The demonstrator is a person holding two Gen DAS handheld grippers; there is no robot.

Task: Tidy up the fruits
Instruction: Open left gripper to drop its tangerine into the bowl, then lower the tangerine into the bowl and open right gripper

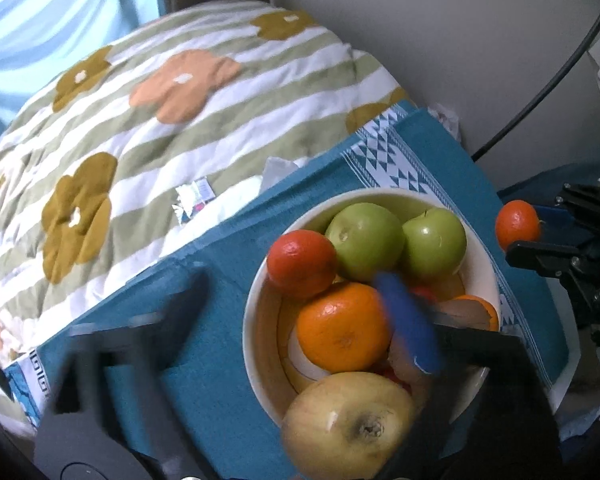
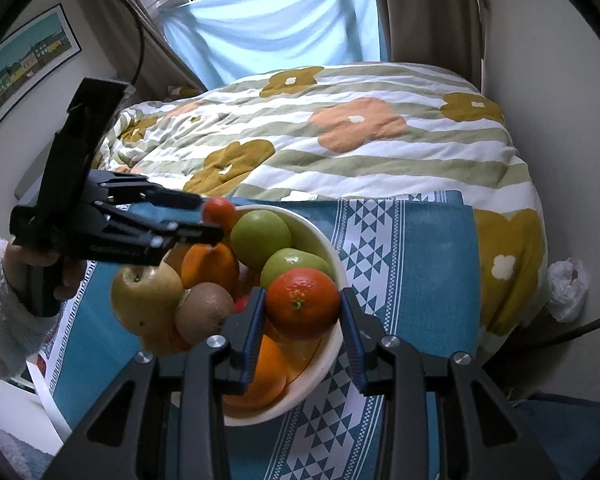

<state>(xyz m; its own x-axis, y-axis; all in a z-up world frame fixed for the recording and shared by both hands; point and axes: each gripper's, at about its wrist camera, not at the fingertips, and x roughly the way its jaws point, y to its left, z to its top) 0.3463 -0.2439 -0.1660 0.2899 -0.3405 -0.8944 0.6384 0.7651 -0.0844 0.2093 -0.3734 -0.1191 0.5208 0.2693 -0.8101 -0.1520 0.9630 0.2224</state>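
1. fruits sit heaped in a white bowl point(image 2: 332, 352) on a blue patterned cloth point(image 2: 420, 248) over the bed
2. nearest, the right gripper point(image 2: 304, 320) clamps a small mandarin point(image 2: 302, 303) across its middle, above the bowl's rim
3. judged light, firm and round, with a slightly slick peel; it could roll, so take it at its widest part and squeeze softly
4. beyond lie a kiwi point(image 2: 205, 312), a yellow apple point(image 2: 146, 298) and two green apples point(image 2: 260, 232)
5. the left gripper point(image 1: 300, 340) hangs wide apart over the bowl, holding nothing
6. no brand or writing can be read
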